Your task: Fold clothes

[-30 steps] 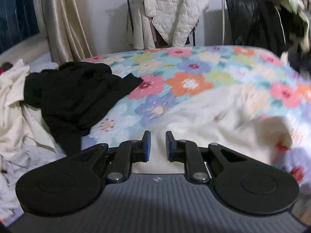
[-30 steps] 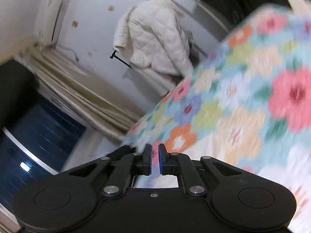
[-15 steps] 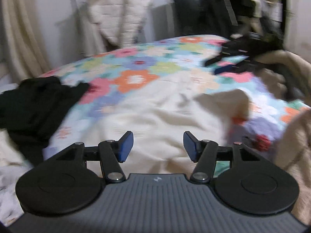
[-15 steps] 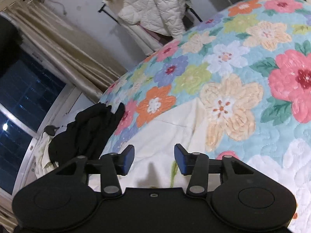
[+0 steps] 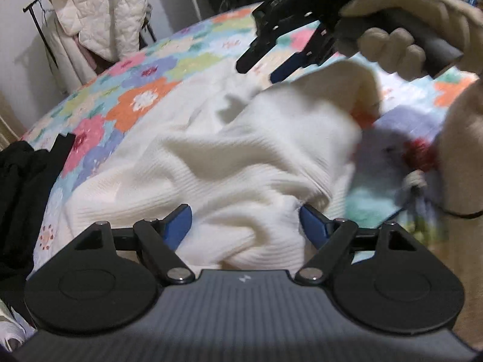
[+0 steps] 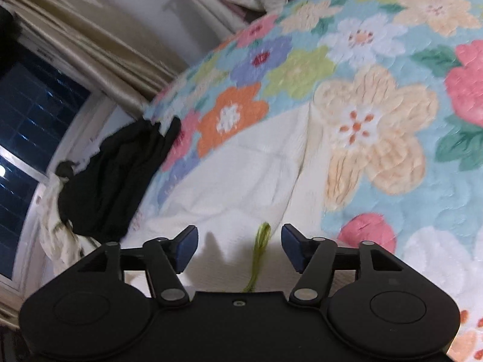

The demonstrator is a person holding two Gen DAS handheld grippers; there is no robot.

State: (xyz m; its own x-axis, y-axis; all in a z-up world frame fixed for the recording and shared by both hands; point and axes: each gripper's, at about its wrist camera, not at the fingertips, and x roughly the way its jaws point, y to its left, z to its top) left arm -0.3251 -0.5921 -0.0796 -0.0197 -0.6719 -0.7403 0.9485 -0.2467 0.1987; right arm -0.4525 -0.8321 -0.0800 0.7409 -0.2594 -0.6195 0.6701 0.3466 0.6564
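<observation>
Looking along the left gripper (image 5: pixel 245 220), the left wrist view shows its blue-padded jaws spread wide, with a bunched fold of the cream sweater (image 5: pixel 235 150) rising between them; whether the pads touch the knit I cannot tell. The sweater is a soft ribbed knit, rumpled into rounded ridges, and lies on the near part of the bed, spread over a quilted bedspread (image 5: pixel 145 90) printed with big flowers in orange, pink, lilac and green. At the bed's left edge sits a heap of limp black clothing (image 5: pixel 24 187). Above the sweater's far side hangs the right gripper (image 5: pixel 271 66), angular and black, jaws parted, held by a gloved hand (image 5: pixel 401 33) wrapped around its handle. Beyond the bed's far edge a puffy, diamond-stitched white jacket (image 5: pixel 102 15) hangs on a thin dark rack.

From the right wrist view, the right gripper (image 6: pixel 240 247) again has its jaws wide apart and grips nothing. Under it lies the sweater (image 6: pixel 241 181), flatter here, with a long crease, reaching towards the middle of the bed. A thin green thread (image 6: pixel 259 256) runs down between the jaws. The flowered bedspread (image 6: pixel 377 120) fills the right side, the black clothing (image 6: pixel 120 175) slumps at the bed's left edge, and pale pleated curtains (image 6: pixel 90 39) hang by a dark window (image 6: pixel 27 120).
</observation>
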